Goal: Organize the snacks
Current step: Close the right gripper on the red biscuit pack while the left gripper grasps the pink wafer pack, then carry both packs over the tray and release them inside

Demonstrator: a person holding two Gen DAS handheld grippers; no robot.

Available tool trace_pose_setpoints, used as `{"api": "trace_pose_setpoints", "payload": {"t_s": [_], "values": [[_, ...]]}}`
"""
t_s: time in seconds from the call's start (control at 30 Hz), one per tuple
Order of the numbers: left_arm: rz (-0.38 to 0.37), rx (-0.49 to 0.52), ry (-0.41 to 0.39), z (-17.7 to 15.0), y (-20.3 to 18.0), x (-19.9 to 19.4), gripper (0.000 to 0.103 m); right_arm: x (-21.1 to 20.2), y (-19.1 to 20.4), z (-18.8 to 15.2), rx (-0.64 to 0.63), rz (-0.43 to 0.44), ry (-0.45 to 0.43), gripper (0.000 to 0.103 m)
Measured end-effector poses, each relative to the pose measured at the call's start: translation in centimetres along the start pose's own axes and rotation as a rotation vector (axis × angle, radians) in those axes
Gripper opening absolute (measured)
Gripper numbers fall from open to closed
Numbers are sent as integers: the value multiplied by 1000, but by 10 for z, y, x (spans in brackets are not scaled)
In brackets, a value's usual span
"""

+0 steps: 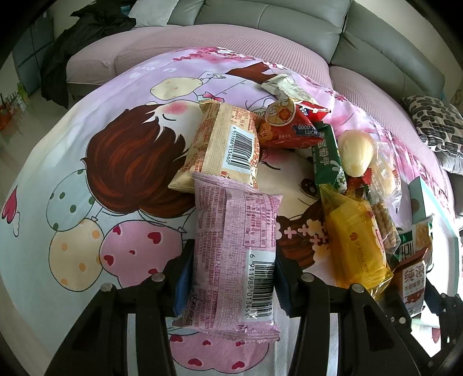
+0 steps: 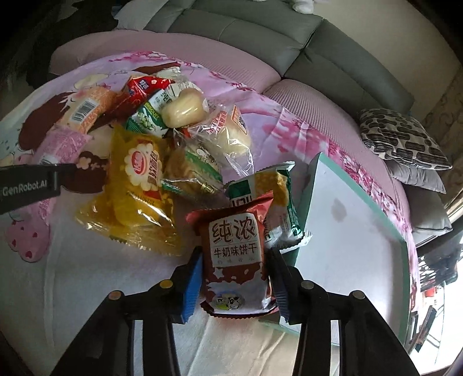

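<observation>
My left gripper (image 1: 231, 277) is shut on a pink snack packet (image 1: 234, 254), barcode side up, held just above the cartoon-print cloth (image 1: 86, 179). My right gripper (image 2: 235, 277) is shut on a red-brown milk biscuit packet (image 2: 235, 257) beside a white tray with a teal rim (image 2: 356, 228). A pile of snacks lies between them: a yellow bread packet (image 2: 136, 185), a beige packet (image 1: 222, 147), a red peanut packet (image 1: 289, 124), a green biscuit packet (image 1: 327, 156), a pale cake (image 2: 182, 108). The left gripper's arm (image 2: 29, 185) shows in the right wrist view.
The cloth covers a round pink-edged table (image 1: 202, 40). A grey sofa (image 1: 289, 17) curves behind it with a patterned cushion (image 2: 405, 138) at the right. Dark clothing (image 1: 86, 34) lies at the back left. A green-and-yellow packet (image 2: 269, 193) leans against the tray.
</observation>
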State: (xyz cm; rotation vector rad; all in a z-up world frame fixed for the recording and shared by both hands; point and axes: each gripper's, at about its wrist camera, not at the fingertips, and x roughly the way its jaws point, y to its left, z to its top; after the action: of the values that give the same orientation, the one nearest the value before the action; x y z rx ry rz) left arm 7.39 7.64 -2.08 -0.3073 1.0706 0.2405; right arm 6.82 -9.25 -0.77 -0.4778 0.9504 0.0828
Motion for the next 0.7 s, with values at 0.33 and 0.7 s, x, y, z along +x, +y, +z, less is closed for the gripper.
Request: {"api": "trace_pose_setpoints", "payload": {"t_s": [0.33, 0.7], "values": [[3, -14, -4, 0, 2, -2, 44, -17, 0, 3, 25, 28, -45, 46], [4, -43, -27, 2, 7, -9, 41, -33, -8, 7, 60, 39, -96, 46]]}}
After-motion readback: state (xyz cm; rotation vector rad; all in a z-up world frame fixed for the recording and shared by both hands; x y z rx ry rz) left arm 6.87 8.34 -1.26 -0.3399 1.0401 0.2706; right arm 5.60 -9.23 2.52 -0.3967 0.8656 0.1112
